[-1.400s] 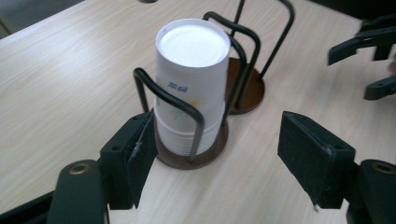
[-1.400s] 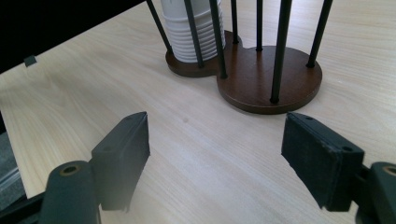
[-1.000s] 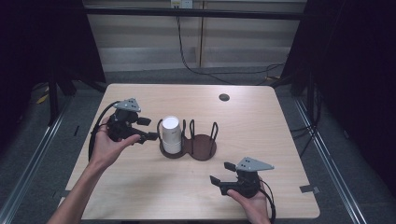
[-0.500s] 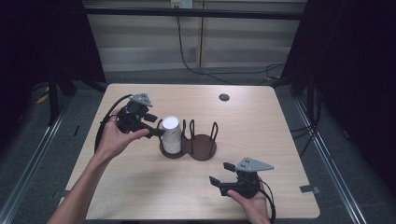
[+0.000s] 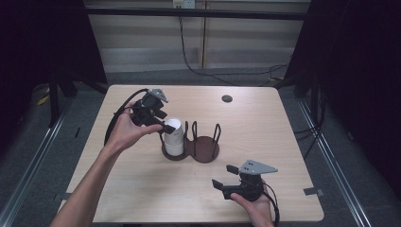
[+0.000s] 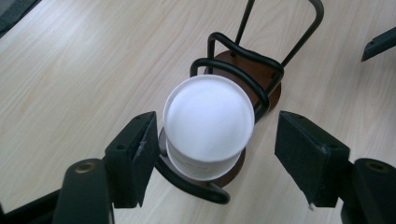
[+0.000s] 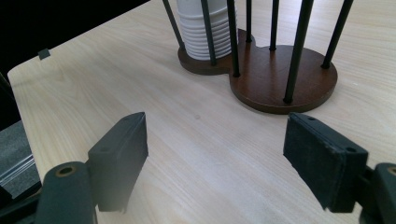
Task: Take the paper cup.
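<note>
A stack of white paper cups point(image 5: 174, 137) stands upside down in the left bay of a dark brown two-bay wire holder point(image 5: 204, 150); the right bay holds nothing. My left gripper point(image 5: 164, 121) hovers at the top of the stack, open. From the left gripper view, the cup stack point(image 6: 208, 119) sits between the spread pads point(image 6: 137, 156), neither pad touching it. My right gripper point(image 5: 223, 176) rests low near the table's front edge, open, pointing at the holder. In the right gripper view, the holder's base point(image 7: 280, 79) and the cups point(image 7: 205, 28) lie ahead of the open right gripper point(image 7: 217, 128).
A small dark disc point(image 5: 227, 98) lies at the far right of the wooden table point(image 5: 274, 137). A piece of tape point(image 5: 312, 191) marks the front right corner. A cable loops from the left gripper toward the table's left side.
My left gripper has moved right and forward, from beside the cup stack to its top, now straddling it. The right gripper has stayed put.
</note>
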A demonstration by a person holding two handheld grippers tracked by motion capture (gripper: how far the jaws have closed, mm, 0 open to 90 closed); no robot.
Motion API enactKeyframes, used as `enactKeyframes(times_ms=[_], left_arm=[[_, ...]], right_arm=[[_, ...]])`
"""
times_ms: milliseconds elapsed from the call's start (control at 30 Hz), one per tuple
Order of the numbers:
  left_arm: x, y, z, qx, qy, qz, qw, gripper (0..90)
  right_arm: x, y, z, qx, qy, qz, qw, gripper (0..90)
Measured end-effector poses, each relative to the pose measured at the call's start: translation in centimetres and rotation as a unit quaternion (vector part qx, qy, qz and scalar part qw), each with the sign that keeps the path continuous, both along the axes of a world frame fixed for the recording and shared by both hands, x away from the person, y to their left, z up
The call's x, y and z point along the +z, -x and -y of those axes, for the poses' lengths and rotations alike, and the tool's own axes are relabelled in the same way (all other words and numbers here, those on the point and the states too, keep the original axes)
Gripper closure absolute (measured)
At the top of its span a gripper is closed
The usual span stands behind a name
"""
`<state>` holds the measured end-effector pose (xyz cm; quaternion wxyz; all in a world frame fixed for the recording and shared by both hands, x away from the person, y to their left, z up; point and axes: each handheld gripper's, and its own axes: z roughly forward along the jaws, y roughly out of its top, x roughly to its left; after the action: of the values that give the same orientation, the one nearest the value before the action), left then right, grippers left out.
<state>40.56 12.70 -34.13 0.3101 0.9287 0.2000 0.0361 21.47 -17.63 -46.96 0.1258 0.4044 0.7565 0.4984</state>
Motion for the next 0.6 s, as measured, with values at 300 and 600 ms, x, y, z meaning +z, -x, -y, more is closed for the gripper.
enactKeyframes(times_ms=[300,600], left_arm=[[0.0,-0.6,1.7,-0.021,-0.069,0.001,0.9974,29.0],[-0.7,-1.0,2.7,-0.022,-0.102,-0.008,0.9945,30.4]], right_arm=[[0.0,-0.1,0.1,0.0,0.004,-0.003,1.0,20.9],[-0.1,0.0,0.0,0.006,0.008,-0.008,0.9999,20.8]])
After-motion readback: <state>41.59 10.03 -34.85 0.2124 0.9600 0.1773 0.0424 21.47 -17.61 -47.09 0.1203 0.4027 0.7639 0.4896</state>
